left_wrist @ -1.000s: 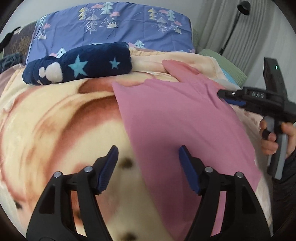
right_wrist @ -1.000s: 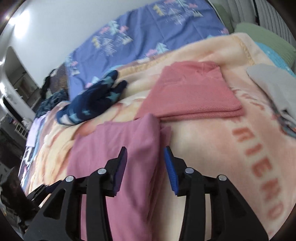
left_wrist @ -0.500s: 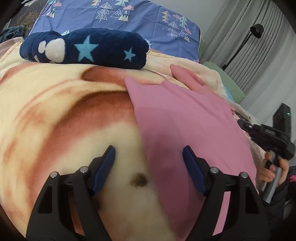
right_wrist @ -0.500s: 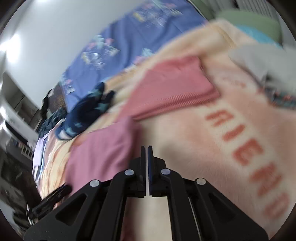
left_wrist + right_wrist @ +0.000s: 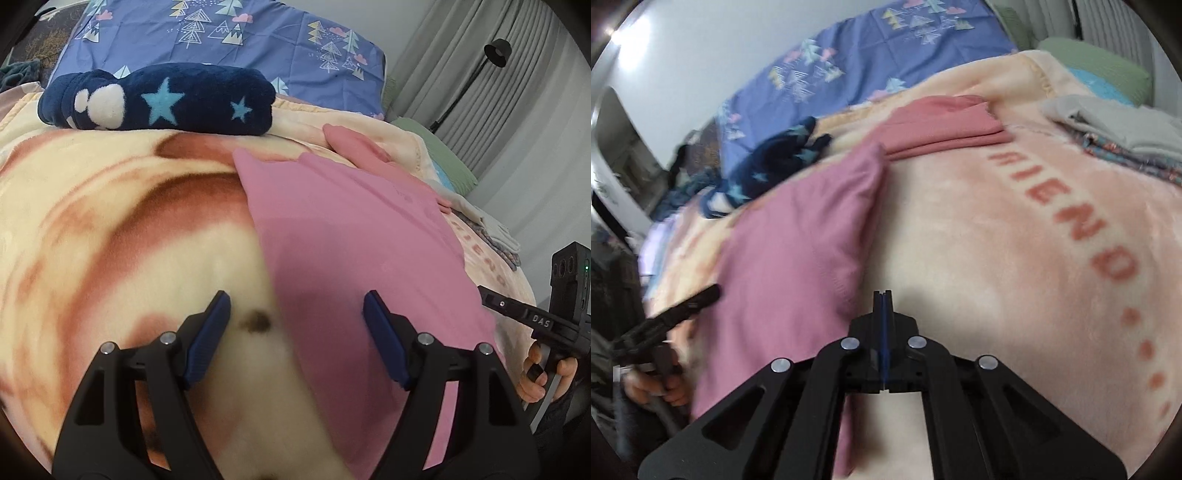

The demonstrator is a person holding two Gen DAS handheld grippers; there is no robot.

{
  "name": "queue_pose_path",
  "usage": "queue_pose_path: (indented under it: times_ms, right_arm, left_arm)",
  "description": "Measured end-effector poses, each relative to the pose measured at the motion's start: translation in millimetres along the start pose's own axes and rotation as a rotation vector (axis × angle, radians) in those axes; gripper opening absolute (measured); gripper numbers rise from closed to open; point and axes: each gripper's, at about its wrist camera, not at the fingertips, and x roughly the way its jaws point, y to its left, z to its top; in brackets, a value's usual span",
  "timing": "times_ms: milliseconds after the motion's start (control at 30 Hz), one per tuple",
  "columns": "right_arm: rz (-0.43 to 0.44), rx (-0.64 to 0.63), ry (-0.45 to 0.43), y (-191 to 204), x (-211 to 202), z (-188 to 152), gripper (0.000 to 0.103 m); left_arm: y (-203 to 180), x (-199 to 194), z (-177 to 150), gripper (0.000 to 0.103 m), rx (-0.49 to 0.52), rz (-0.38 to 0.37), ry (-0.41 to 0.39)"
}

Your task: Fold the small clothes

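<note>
A pink garment (image 5: 351, 236) lies flat on the cream and brown blanket (image 5: 110, 229); it also shows in the right wrist view (image 5: 798, 243). My left gripper (image 5: 297, 332) is open and empty, low over the garment's near left edge. My right gripper (image 5: 882, 306) is shut with nothing between its jaws, just right of the garment's right edge. From the left wrist view the right gripper (image 5: 517, 310) sits at the far right, beyond the garment.
A folded salmon garment (image 5: 942, 122) lies behind the pink one. A rolled navy star fleece (image 5: 159, 99) lies at the back left. A purple tree-print pillow (image 5: 229, 40) is at the head. Folded grey and patterned clothes (image 5: 1115, 129) lie at the right.
My right gripper has shut and moved off the pink garment to its right edge. My left gripper has moved closer over the blanket and garment edge, still open.
</note>
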Motion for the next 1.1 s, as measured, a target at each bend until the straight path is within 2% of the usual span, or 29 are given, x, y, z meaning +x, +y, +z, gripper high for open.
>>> queue_pose_path:
  times_ms: [33,67,100,167,200,233,267,367,433,500,867,933,1000,1100]
  right_arm:
    - [0.029,0.009,0.007,0.2,-1.4,-0.2,0.018]
    - [0.05,0.014,0.009,0.6,-4.8,-2.3,0.04]
    - [0.064,0.004,0.001,3.0,-7.6,-4.6,0.047]
    - [0.056,-0.04,0.011,11.1,-4.8,-10.2,0.045]
    - [0.047,-0.051,0.045,14.1,0.8,-17.4,0.016]
    - [0.052,-0.052,0.07,15.2,6.4,-20.6,0.011]
    - [0.065,-0.041,0.082,16.2,9.3,-23.5,0.01]
    - [0.083,0.013,0.013,18.8,-15.0,-20.1,0.009]
    - [0.047,0.014,0.021,20.1,-18.4,-18.7,0.003]
    - [-0.006,-0.013,0.051,17.8,-6.7,-22.3,0.003]
    - [0.006,-0.052,0.032,18.8,-14.8,-22.7,0.006]
    - [0.001,-0.038,0.023,17.0,-16.0,-18.2,0.013]
    - [-0.014,-0.03,0.009,16.0,-17.8,-13.4,0.024]
    - [-0.017,-0.039,-0.005,18.9,-18.6,-10.5,0.028]
  left_arm:
    - [-1.1,-0.4,-1.6,0.076,0.004,-0.003,0.001]
    - [-2.0,-0.2,-2.9,0.076,0.008,-0.004,0.003]
    - [-3.1,0.4,-4.1,0.076,0.012,-0.003,0.005]
    - [-4.2,1.9,-4.9,0.076,0.014,0.001,0.011]
    - [-4.3,2.3,-5.3,0.077,0.013,0.001,0.013]
    - [-4.1,2.0,-5.7,0.077,0.012,-0.002,0.014]
    - [-3.7,1.9,-6.3,0.077,0.009,-0.001,0.015]
    - [-0.6,-2.7,-9.5,0.077,-0.004,-0.017,0.007]
    - [2.6,-2.9,-10.4,0.077,-0.017,-0.028,0.009]
    - [4.4,-1.9,-11.0,0.077,-0.023,-0.036,0.012]
    - [6.1,0.0,-12.6,0.077,-0.031,-0.046,0.022]
    - [4.7,0.3,-11.5,0.077,-0.027,-0.039,0.026]
    - [4.0,-0.2,-11.9,0.077,-0.023,-0.038,0.026]
    - [1.7,-2.3,-12.0,0.077,-0.027,-0.053,0.03]
